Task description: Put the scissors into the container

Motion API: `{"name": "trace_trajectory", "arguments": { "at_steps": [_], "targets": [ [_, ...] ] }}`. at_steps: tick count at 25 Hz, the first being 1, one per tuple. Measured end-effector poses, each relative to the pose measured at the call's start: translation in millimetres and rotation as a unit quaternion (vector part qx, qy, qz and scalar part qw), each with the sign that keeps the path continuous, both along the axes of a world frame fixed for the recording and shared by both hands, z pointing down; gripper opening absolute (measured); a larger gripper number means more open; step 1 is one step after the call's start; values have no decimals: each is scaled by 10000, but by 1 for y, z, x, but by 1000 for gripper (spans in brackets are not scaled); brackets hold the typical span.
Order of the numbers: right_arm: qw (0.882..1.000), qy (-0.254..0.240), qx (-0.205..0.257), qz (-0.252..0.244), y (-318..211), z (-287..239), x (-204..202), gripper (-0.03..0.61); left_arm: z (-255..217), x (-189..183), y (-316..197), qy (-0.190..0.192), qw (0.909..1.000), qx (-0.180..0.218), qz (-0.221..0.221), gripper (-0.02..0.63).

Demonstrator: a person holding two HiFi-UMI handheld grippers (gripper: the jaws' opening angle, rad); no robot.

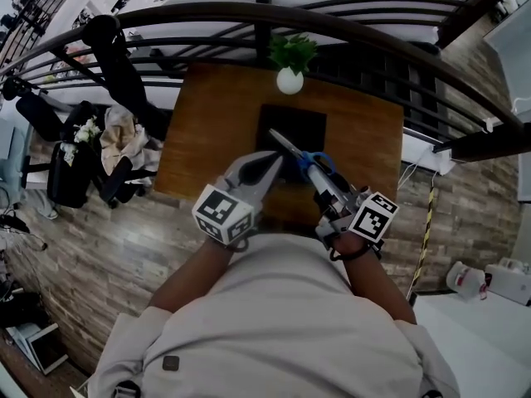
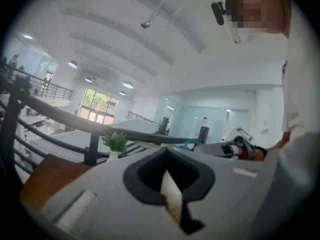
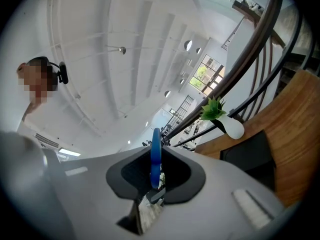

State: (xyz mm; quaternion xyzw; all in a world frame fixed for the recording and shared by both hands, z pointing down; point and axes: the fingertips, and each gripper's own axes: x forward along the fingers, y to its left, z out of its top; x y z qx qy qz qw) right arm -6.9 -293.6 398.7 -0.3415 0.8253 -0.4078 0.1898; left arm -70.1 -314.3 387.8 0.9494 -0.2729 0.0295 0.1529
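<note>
The scissors (image 1: 292, 149) have blue handles (image 3: 156, 154) and silver blades that point up and left, over the near edge of the black square container (image 1: 290, 123). My right gripper (image 1: 314, 171) is shut on their handle end, and the blue loop stands upright between its jaws. The container (image 3: 248, 151) lies on the wooden table (image 1: 216, 131), below and to the right in the right gripper view. My left gripper (image 1: 272, 162) hovers just left of the scissors. Its jaws are together with nothing in them.
A white vase with a green plant (image 1: 289, 71) stands at the table's far edge, behind the container. A dark curved railing (image 1: 166, 15) runs behind the table. A black chair and piled clutter (image 1: 99, 152) sit on the floor to the left.
</note>
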Motion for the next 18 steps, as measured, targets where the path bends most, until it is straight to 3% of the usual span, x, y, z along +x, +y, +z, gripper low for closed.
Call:
{"name": "trace_trajectory", "arguments": {
  "at_steps": [18],
  "targets": [
    [9953, 168, -756, -577, -62, 83, 16, 57, 80, 0, -56, -261, 9958, -779, -401, 2]
  ]
}}
